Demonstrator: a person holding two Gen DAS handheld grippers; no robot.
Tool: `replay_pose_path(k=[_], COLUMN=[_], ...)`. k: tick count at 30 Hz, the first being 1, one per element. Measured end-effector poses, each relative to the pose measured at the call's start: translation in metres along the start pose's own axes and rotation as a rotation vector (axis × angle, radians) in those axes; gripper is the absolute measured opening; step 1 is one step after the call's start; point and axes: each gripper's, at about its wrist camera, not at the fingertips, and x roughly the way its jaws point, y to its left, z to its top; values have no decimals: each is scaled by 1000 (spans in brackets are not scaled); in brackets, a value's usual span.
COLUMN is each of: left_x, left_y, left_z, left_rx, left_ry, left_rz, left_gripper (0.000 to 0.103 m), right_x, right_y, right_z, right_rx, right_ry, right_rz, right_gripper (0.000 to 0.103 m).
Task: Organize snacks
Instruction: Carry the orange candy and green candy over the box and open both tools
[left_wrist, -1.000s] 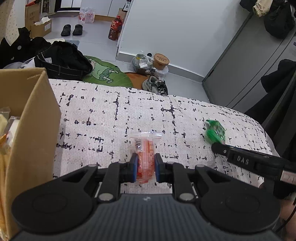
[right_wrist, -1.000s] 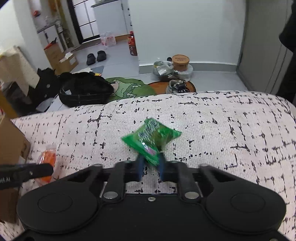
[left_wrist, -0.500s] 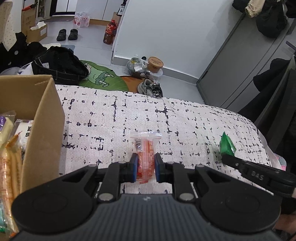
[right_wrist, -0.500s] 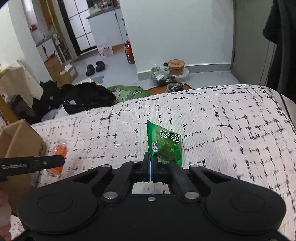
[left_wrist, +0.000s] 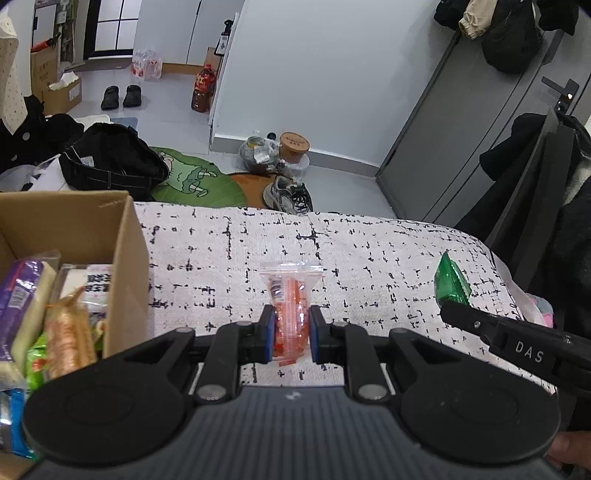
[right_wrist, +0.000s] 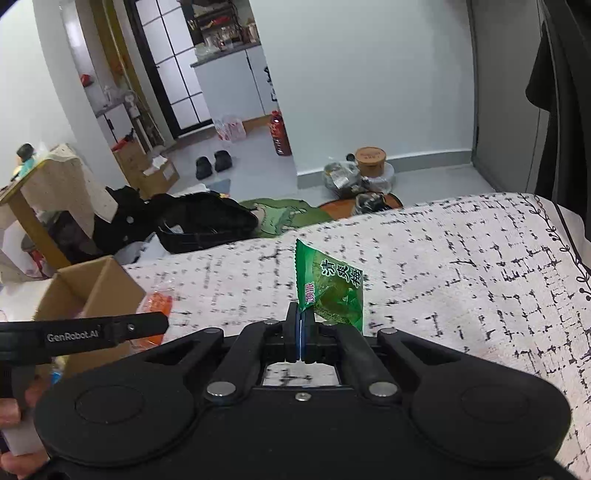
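Left gripper (left_wrist: 291, 334) fingers clamp a crinkly clear orange packet (left_wrist: 290, 295); right gripper (right_wrist: 301, 332) pinches a glossy green sachet (right_wrist: 332, 288)

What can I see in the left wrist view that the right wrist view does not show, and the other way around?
Only the left wrist view shows the snack packets inside the cardboard box and the left hand-held gripper shut on the orange packet. Only the right wrist view shows the printed face of the green packet, pinched by the right hand-held gripper. Both show the box, both packets and the patterned cloth.
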Motion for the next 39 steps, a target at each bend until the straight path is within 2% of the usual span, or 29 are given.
replay_pose_path(k=[18, 31, 39], left_x=[-81, -121, -131], left_y=[26, 68, 100], left_z=[8, 5, 5], left_rx=[-1, -58, -105], left_ry=[-110, -156, -159], left_rz=[25, 106, 163], left_gripper=[17, 17, 17], right_x=[-28, -32, -29], right_y=[63, 108, 140], right_z=[9, 5, 3], right_rx=[-24, -54, -87], right_ry=[-94, -109, -103], right_rz=[105, 192, 242], right_gripper=[0, 0, 0])
